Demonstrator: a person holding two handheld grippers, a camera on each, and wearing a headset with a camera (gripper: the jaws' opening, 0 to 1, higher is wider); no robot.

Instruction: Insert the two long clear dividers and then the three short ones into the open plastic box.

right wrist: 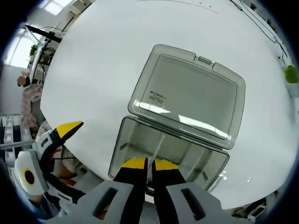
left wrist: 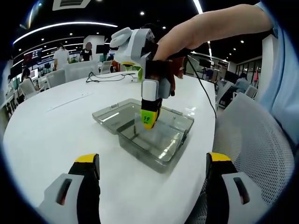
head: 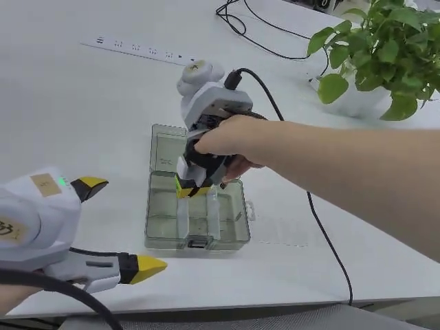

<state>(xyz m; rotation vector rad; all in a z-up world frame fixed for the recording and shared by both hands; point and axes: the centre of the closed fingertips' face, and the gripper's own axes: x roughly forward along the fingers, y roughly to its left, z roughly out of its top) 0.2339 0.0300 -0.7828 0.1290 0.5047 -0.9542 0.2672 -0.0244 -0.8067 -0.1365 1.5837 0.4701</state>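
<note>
The open clear plastic box sits near the table's front edge, with its lid laid flat behind it. Two clear dividers stand lengthwise inside. My right gripper points down into the box's far end, jaws nearly together on the top of the left clear divider. In the right gripper view its tips pinch a thin clear edge over the box. My left gripper hovers open left of the box, holding nothing; its own view looks at the box and the right gripper.
Faint clear pieces lie on the table right of the box. A black cable runs past them to the front edge. A white power strip lies at the back and a potted plant at the back right.
</note>
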